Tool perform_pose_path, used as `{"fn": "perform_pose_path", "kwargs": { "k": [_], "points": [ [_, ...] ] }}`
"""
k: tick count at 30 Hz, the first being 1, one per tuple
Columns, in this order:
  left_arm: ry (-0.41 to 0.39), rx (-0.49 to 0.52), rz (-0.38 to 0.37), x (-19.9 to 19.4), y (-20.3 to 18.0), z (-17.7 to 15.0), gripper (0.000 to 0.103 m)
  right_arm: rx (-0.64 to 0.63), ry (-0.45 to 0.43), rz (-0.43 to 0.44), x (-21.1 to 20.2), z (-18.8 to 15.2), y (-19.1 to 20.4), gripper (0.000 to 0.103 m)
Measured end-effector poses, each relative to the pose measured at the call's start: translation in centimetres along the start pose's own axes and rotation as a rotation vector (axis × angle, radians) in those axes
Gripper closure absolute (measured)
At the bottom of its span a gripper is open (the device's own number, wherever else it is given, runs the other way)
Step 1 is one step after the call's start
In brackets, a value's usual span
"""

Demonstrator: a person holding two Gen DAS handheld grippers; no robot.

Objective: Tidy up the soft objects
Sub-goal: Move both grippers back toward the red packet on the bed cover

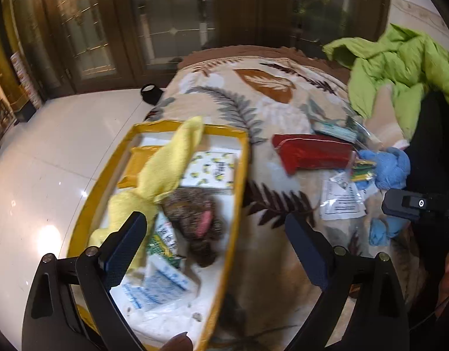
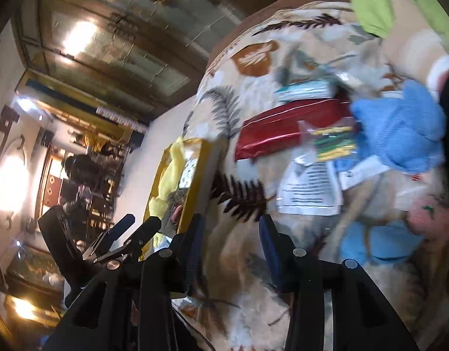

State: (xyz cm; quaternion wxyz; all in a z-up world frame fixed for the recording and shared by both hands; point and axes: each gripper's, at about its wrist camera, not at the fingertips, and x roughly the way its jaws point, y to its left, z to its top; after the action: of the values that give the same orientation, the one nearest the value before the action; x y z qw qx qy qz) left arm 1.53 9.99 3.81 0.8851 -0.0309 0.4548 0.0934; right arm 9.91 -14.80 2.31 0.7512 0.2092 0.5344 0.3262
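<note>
Left gripper [image 1: 215,234] and right gripper [image 2: 230,245]: jaws apart, empty. Yellow box [image 1: 239,181] holds lemon-print pack [image 1: 212,172]; its printing is illegible.

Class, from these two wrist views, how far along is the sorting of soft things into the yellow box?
Done: the yellow cloth and a brown plush toy already lie in the yellow box. In hand: nothing; the left gripper and right gripper are both open and empty. Left: the blue knitted item, the red pouch and the paper packets remain on the blanket.
</note>
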Motion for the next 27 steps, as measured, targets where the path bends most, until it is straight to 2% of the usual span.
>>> {"fn": "perform_pose_path", "kwargs": {
  "k": [7,13,22,27],
  "points": [
    [0.019,0.037,-0.014,1.0,-2.5,0.2,0.007,0.057,-0.025,-0.019,-1.7,0.3,-3.0,0.060],
    [0.038,0.073,-0.013,2.1,-4.1,0.1,0.007,0.104,-0.027,-0.037,-1.2,0.1,-4.7,0.060],
    [0.113,0.023,-0.171,4.5,-4.2,1.7,0.007,0.127,0.004,-0.108,1.0,1.2,-6.4,0.057],
    [0.140,0.026,-0.177,6.0,-5.1,3.3,0.007,0.096,0.028,-0.156,3.0,2.2,-6.3,0.055]
  ]
}}
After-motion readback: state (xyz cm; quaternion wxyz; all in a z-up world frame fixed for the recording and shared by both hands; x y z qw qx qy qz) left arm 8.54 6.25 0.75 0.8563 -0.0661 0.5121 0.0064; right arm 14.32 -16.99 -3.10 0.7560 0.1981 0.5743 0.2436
